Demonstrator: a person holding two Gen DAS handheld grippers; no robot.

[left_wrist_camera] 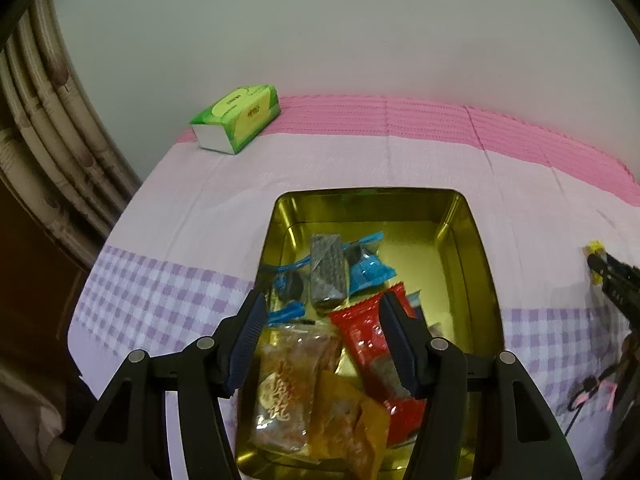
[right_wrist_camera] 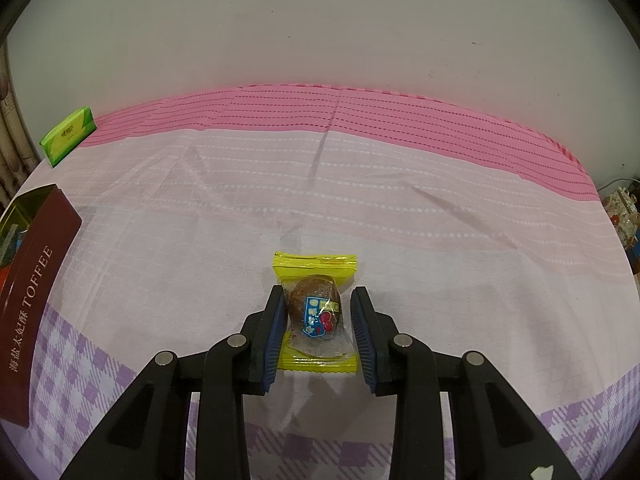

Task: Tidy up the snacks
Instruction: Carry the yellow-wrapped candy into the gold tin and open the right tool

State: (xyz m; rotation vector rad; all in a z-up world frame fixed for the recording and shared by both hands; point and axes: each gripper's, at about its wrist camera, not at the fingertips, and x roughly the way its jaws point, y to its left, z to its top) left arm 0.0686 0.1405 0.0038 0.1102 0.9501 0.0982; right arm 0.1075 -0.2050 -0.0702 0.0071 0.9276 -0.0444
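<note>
A gold tin (left_wrist_camera: 472, 248) sits on the tablecloth and holds several wrapped snacks: a red packet (left_wrist_camera: 368, 340), an orange packet (left_wrist_camera: 348, 428), a clear noodle-snack packet (left_wrist_camera: 288, 384), a grey bar (left_wrist_camera: 326, 272) and blue-wrapped candies (left_wrist_camera: 370, 270). My left gripper (left_wrist_camera: 322, 316) is open and empty above the tin. My right gripper (right_wrist_camera: 319, 312) is open with its fingers either side of a yellow-edged wrapped brown snack (right_wrist_camera: 316, 304) lying on the cloth. The left pad looks against the wrapper. The right gripper also shows at the right edge of the left wrist view (left_wrist_camera: 600, 268).
A green tissue pack (left_wrist_camera: 238, 118) lies at the back left of the table, also in the right wrist view (right_wrist_camera: 68, 136). The tin's maroon "TOFFEE" side (right_wrist_camera: 36, 304) stands at the left. A wall runs behind the table. Curtains (left_wrist_camera: 36, 128) hang at far left.
</note>
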